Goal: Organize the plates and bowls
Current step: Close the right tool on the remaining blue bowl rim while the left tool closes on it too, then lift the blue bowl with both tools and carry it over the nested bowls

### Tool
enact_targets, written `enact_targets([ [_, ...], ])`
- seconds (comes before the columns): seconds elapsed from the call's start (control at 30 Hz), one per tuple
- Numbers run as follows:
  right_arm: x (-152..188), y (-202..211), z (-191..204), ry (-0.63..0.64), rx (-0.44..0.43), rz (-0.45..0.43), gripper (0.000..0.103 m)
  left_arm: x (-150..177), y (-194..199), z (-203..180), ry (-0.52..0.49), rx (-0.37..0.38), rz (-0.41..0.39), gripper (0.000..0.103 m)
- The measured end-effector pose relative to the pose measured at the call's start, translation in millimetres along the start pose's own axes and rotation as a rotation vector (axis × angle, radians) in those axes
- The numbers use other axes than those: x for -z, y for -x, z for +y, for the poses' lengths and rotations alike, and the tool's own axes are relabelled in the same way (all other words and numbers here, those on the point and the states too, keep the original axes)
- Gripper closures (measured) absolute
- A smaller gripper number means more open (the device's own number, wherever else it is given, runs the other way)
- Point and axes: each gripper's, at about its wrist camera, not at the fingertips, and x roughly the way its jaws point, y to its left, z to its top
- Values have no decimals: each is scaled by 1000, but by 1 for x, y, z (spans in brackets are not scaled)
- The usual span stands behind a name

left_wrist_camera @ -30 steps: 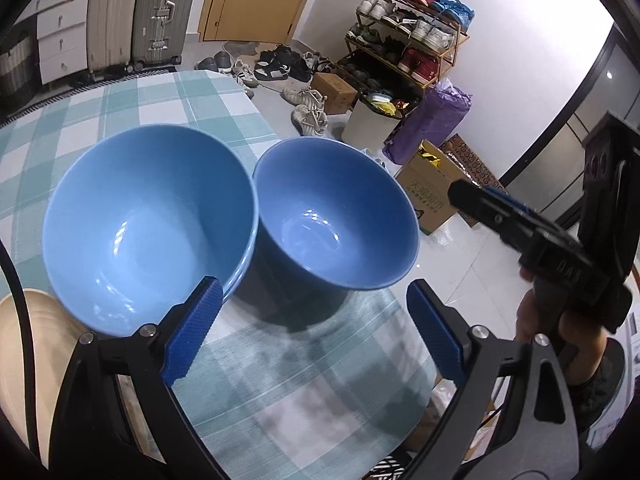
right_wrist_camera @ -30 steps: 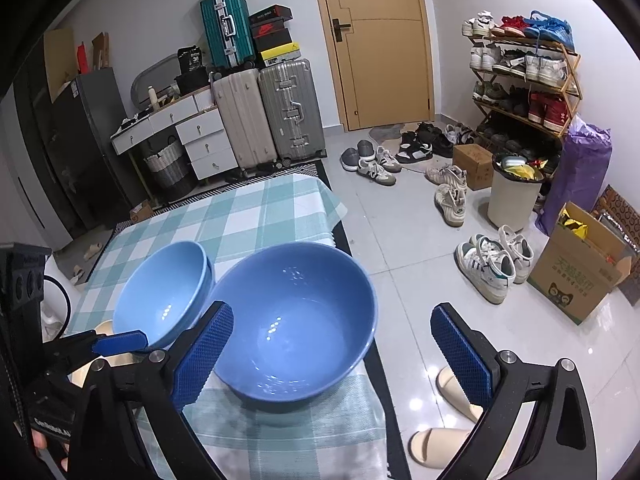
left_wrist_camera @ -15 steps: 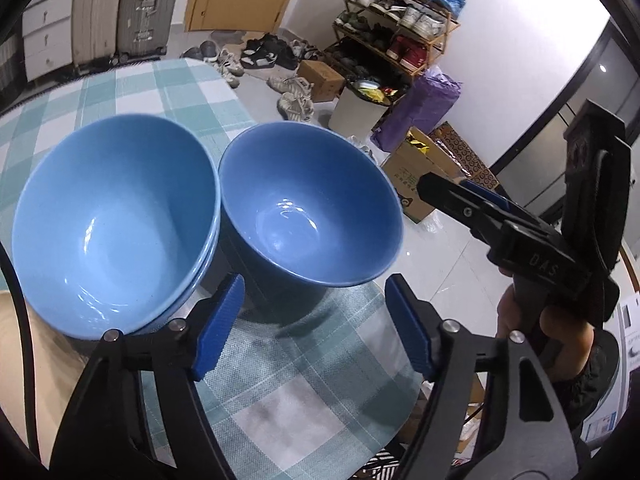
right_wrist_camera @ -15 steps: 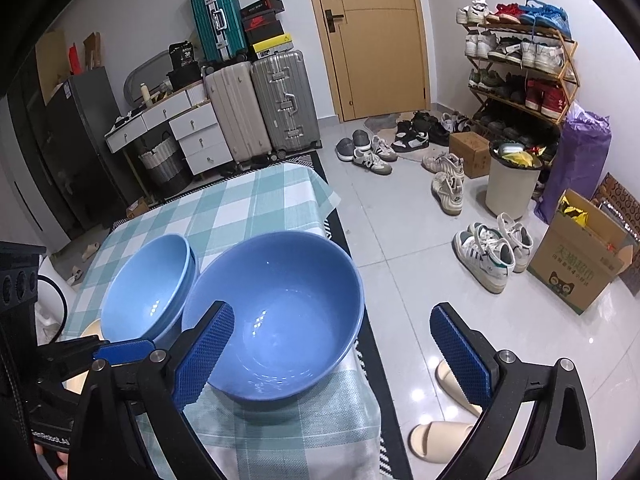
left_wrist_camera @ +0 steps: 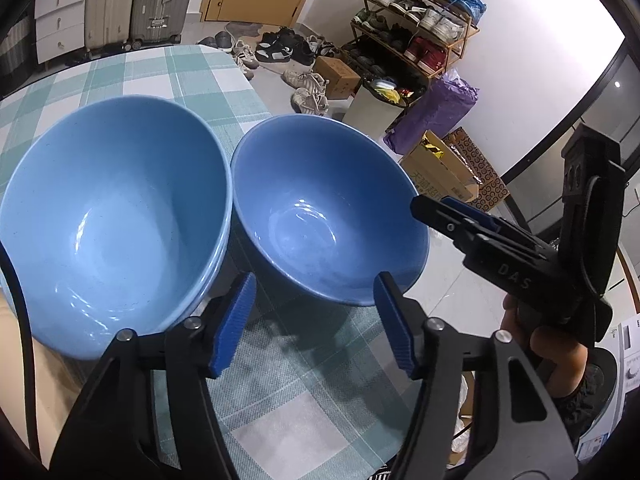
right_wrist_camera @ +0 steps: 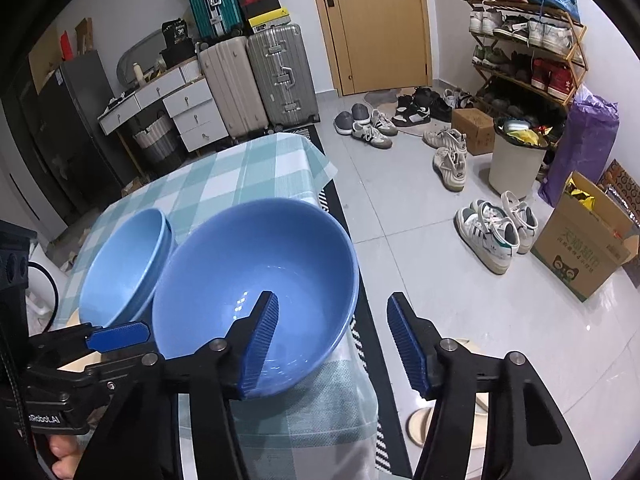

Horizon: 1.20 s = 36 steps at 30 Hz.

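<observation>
Two blue bowls sit side by side on a green-checked tablecloth [left_wrist_camera: 304, 392]. The left one is a nested stack [left_wrist_camera: 112, 216] [right_wrist_camera: 124, 264]. The other is a single bowl [left_wrist_camera: 328, 216] [right_wrist_camera: 256, 264] near the table's edge. My left gripper [left_wrist_camera: 316, 320] hangs low in front of the single bowl, its jaws closing around the bowl's near wall without visibly touching it. My right gripper [right_wrist_camera: 334, 340] straddles the same bowl's rim. One of its fingers [right_wrist_camera: 260, 340] is inside the bowl and the other is outside. Its jaws are closing, with a gap still showing.
A beige plate [left_wrist_camera: 16, 360] lies beside the stack at the near left. The table edge drops off just right of the single bowl to a tiled floor with shoes [right_wrist_camera: 492, 232], slippers, a cardboard box [right_wrist_camera: 588, 248] and a bin [right_wrist_camera: 516, 160].
Both grippers have come down closer to the single bowl and their jaws have narrowed. The right gripper's left finger now reaches inside the bowl.
</observation>
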Motion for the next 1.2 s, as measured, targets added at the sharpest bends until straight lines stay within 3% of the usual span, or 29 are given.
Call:
enact_targets([
  [0.23, 0, -16, -4, -21, 6, 16, 60, -1, -2, -5, -12, -5, -9, 47],
  [0.63, 0, -22, -3, -6, 21, 17, 81, 0, -10, -3, -17, -22, -12, 69],
  [1.2, 3, -16, -1, 12, 43, 4, 84, 1, -2, -6, -75, -52, -43, 73],
])
